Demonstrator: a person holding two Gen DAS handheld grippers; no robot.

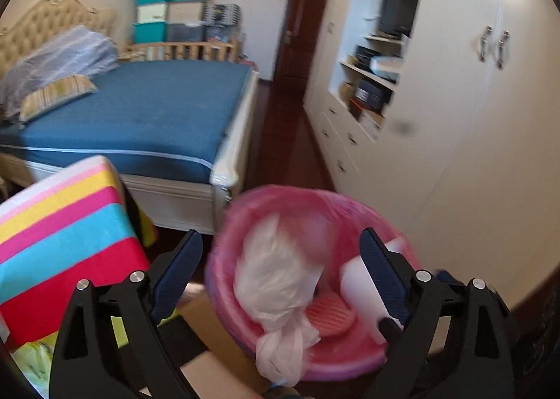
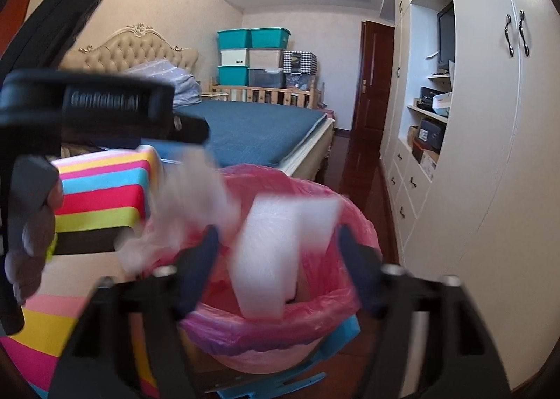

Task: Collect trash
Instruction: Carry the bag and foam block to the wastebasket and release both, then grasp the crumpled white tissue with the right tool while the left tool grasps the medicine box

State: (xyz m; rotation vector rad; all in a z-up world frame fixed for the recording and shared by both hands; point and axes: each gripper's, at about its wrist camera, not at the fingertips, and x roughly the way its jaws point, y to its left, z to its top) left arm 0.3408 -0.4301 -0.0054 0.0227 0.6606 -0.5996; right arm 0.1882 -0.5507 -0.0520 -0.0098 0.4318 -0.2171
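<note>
Trash is light stuff: knotted white bag (image 1: 276, 280) soft, grab its neck; foam slab (image 2: 280, 252) stiff, pinch edges; both grippers (image 1: 280, 280) (image 2: 280, 269) open, gripping nothing, over pink-lined bin (image 1: 241, 224).

Lettering: we read "GenRobot.AI", raised and slightly blurred.
Carrier: it stands on the black body of the left gripper (image 2: 105, 104), at the left of the right wrist view.
Other text: we find none legible in either view.
</note>
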